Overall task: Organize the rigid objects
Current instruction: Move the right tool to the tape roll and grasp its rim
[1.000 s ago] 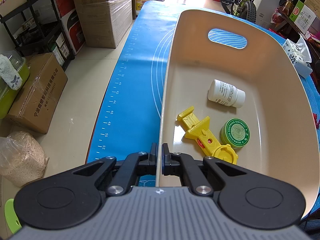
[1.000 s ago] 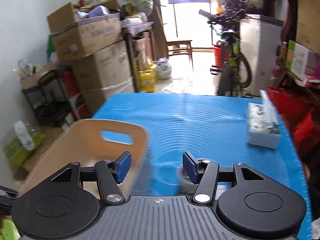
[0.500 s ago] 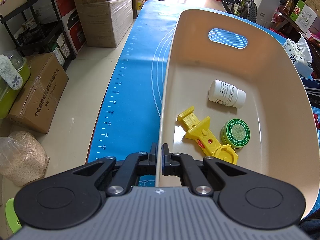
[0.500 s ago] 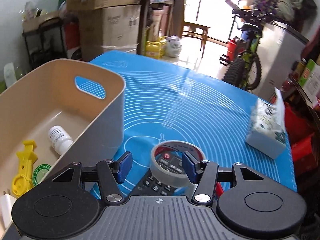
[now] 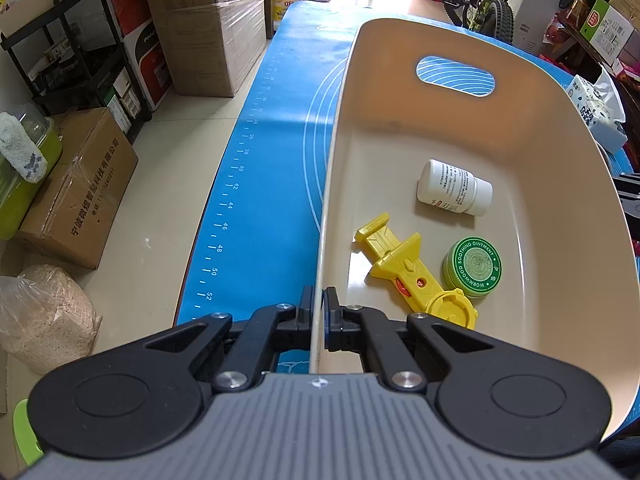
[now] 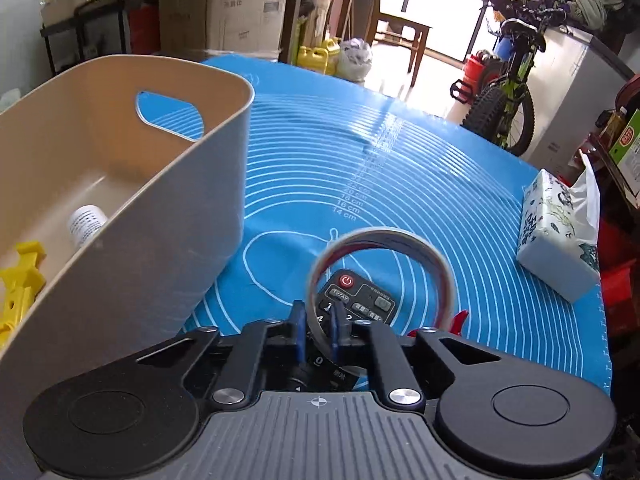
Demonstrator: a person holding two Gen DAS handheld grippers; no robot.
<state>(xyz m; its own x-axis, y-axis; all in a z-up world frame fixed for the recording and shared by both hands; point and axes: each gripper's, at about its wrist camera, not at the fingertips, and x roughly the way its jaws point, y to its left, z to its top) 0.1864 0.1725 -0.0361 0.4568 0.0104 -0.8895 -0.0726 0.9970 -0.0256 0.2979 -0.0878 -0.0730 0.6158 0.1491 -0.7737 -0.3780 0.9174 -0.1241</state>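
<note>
A beige basket [image 5: 560, 200] stands on the blue mat [image 5: 280, 160]. My left gripper [image 5: 319, 308] is shut on its near-left rim. Inside lie a white bottle [image 5: 454, 187], a yellow plastic tool [image 5: 408, 270] and a green ointment tin [image 5: 473, 267]. In the right wrist view the basket [image 6: 160, 240] is at the left. Beside it a tape roll [image 6: 445, 276] sits over a black remote [image 6: 360, 298]. My right gripper [image 6: 318, 332] is closing its jaws on the roll's near wall, which is pinched between the blue pads.
A tissue pack [image 6: 560, 236] lies at the mat's right edge. A small red object [image 6: 458, 318] pokes out by the remote. Cardboard boxes [image 5: 208, 28], a shelf and a bicycle [image 6: 508, 96] stand on the floor around the table.
My right gripper came down over the tape roll and its jaws went from wide apart to pinching the roll's wall. The left gripper and the basket have not moved.
</note>
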